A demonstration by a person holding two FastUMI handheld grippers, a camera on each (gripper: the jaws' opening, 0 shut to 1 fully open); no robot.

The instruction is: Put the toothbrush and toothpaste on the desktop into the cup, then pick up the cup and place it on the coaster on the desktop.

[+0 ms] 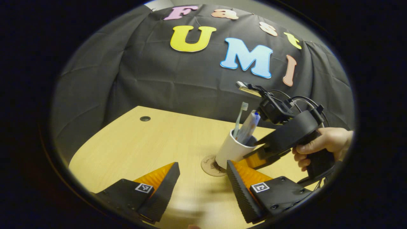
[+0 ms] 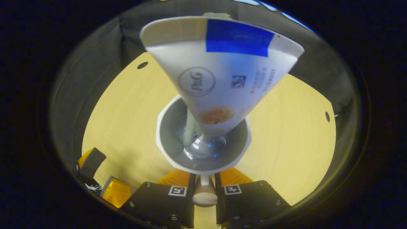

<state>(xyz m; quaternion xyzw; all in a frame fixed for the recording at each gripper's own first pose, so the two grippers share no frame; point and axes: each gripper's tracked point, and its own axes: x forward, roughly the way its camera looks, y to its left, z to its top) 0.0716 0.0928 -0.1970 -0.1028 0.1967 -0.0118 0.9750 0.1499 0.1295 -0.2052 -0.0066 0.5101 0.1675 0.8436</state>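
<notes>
A white cup [image 1: 231,149] leans a little over the right part of a round cork coaster [image 1: 210,166]; whether it rests on the coaster I cannot tell. A toothbrush [image 1: 240,116] and a white toothpaste tube [image 1: 250,126] stand in it. In the right gripper view I look down into the cup [image 2: 165,140]: the toothpaste tube [image 2: 222,86] stands cap down, with the toothbrush handle [image 2: 191,125] behind it. My right gripper [image 2: 205,178] is shut on the cup's handle. My left gripper [image 1: 202,165] is open just in front of the coaster, holding nothing.
The wooden desk [image 1: 143,143] has a cable hole [image 1: 145,118] at the back left. A hand [image 1: 327,143] holds the right gripper [image 1: 256,155] from the right. The left gripper [image 2: 103,176] sits low left of the cup. Black cloth walls the back.
</notes>
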